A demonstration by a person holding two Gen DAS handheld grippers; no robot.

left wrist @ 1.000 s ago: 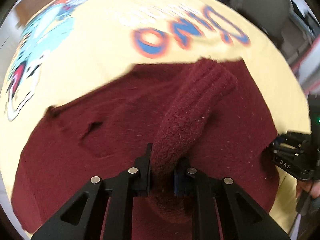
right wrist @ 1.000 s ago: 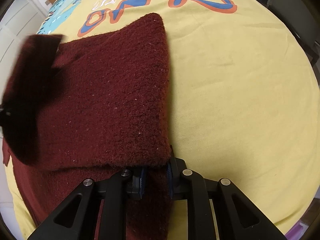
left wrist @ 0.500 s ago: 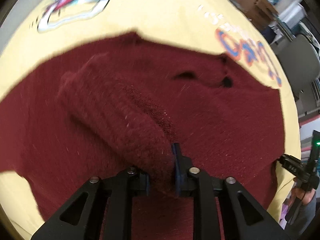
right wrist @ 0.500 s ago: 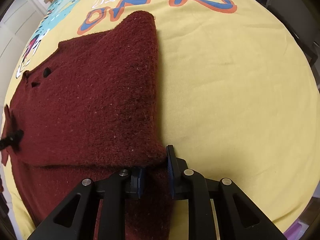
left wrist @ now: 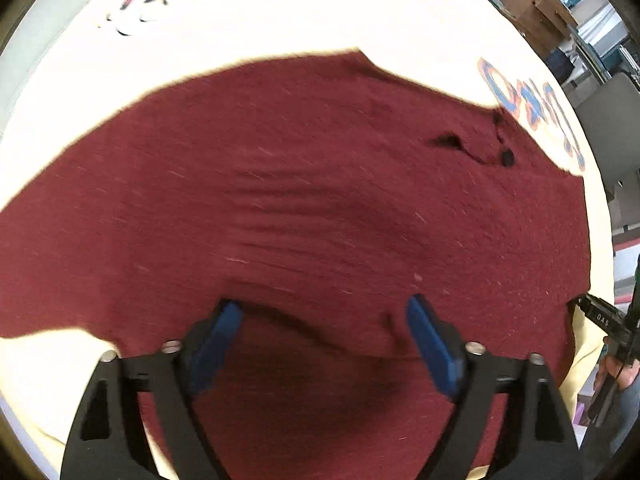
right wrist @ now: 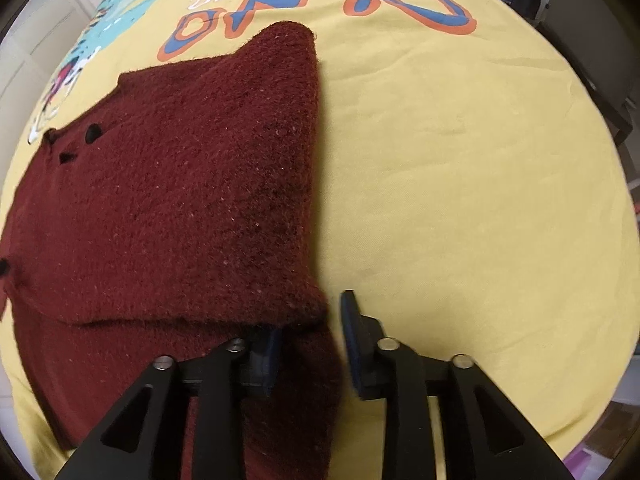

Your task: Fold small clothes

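Note:
A dark red knitted sweater (left wrist: 300, 184) lies flat on a yellow printed cloth (left wrist: 280, 20). Its sleeves are folded over the body. In the right wrist view the sweater (right wrist: 180, 184) fills the left half, with a folded sleeve edge running down the middle. My left gripper (left wrist: 320, 332) is open wide just above the sweater and holds nothing. My right gripper (right wrist: 308, 340) is open at the sweater's lower right corner, with the knit lying loose between its blue pads. The right gripper also shows at the far right of the left wrist view (left wrist: 604, 320).
The yellow cloth (right wrist: 460, 180) carries a "DINO" print (right wrist: 320, 4) and a blue dinosaur drawing (right wrist: 116, 12). Cardboard boxes and shelving (left wrist: 560, 12) stand beyond the table. A dark chair (right wrist: 592, 40) is at the far right.
My left gripper has let go of the sleeve, which now lies flat on the sweater, and opened wide. My right gripper has opened and released the sweater's corner.

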